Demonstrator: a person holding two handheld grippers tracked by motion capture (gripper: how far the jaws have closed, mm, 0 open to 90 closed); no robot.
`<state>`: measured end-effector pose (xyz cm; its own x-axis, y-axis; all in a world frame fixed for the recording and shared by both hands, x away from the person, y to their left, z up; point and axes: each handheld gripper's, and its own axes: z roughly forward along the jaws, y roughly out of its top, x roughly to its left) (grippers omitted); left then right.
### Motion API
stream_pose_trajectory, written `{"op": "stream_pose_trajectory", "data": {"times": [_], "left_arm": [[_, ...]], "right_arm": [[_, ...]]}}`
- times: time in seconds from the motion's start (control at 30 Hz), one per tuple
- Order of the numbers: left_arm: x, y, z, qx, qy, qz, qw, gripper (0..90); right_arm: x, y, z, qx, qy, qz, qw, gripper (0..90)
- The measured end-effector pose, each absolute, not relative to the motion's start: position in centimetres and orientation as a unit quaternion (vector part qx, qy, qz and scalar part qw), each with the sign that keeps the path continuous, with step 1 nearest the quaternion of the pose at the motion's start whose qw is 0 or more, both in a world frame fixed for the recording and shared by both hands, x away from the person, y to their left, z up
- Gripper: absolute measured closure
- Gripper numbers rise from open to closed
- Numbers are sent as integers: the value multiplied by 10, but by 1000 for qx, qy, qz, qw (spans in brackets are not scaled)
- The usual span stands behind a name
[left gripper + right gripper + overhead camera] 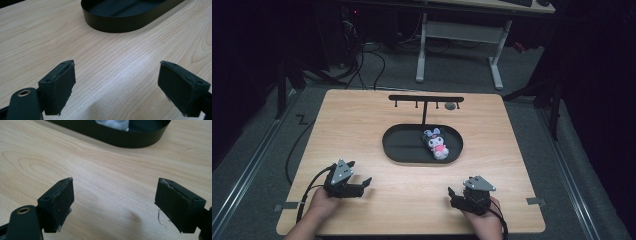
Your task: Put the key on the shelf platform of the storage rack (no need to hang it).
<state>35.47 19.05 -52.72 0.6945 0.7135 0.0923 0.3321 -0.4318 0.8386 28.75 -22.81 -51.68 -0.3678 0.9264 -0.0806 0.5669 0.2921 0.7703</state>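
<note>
- Nearest the high camera, the person's two hands rest at the front edge of the wooden table (377, 120), each holding a gripper.
- Left gripper (362, 186) sits at the front left of the table; in the left gripper view its jaws stand wide apart with bare wood between them.
- Right gripper (453, 196) sits at the front right; in the right gripper view its jaws are likewise wide apart and hold nothing.
- Beyond both grippers, at mid-table, lies the black oval tray (399, 145), well apart from either one.
- Inside the tray's right half lies the plush toy (436, 143), dark-headed with pink and white on its body, closer to the right gripper than to the left.
- Behind the tray rises a black hook rack (426, 99).
- From the right gripper view, a white patch of the toy (112, 123) peeks over the tray wall.
</note>
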Motion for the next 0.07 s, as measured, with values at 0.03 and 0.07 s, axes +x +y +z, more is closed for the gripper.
{"op": "stream_pose_trajectory", "data": {"times": [0.03, 0.07], "left_arm": [[355, 190, -527, 816, 320, 224, 426, 154], [355, 190, -527, 817, 320, 224, 425, 154]], "right_arm": [[287, -228, -517, 493, 757, 333, 270, 158], [287, -228, -516, 493, 755, 335, 273, 158]]}}
